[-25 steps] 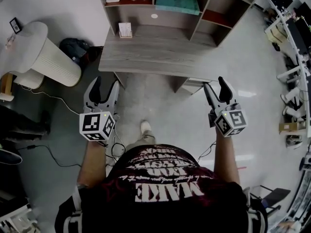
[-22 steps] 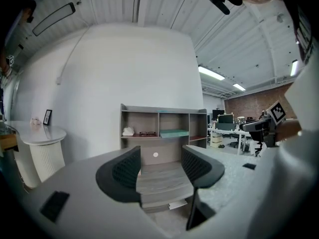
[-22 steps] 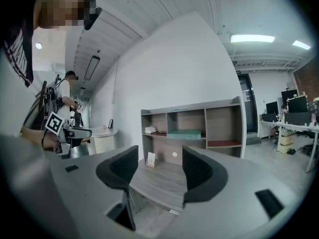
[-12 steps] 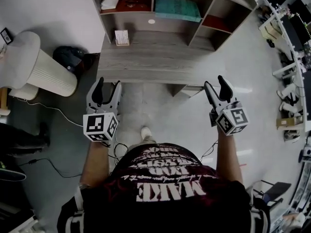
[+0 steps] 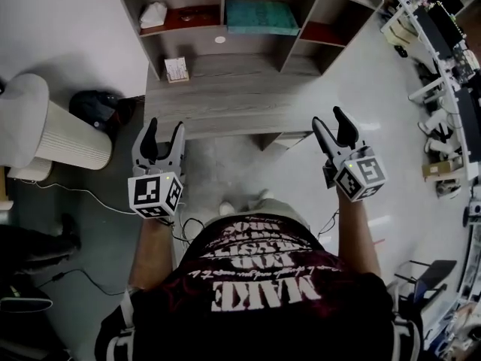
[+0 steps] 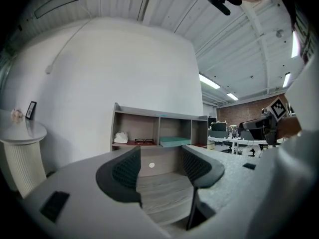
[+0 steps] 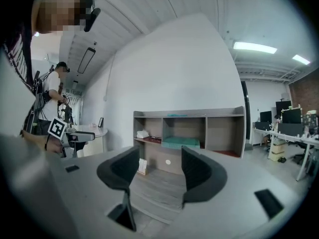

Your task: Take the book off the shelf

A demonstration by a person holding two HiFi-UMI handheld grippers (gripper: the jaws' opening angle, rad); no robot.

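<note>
A teal book (image 5: 261,16) lies flat in the middle compartment of the grey shelf unit (image 5: 301,42) on the wooden desk (image 5: 233,104); it also shows as the teal book (image 6: 174,141) and the teal book (image 7: 181,142). My left gripper (image 5: 159,136) hovers open just before the desk's front left edge. Open too, my right gripper (image 5: 331,126) hangs off the desk's front right corner. Nothing is between either pair of jaws. Both stand well short of the shelf.
A white bundle (image 5: 152,13) and glasses (image 6: 144,141) sit in the left compartment. A small card stand (image 5: 176,70) stands on the desk. A white round side table (image 5: 37,130) is at the left. Office desks (image 5: 440,59) line the right.
The view has shifted forward: the desk and shelf now lie lower and nearer in the head view. Both grippers have come closer to the desk's front edge, still open.
</note>
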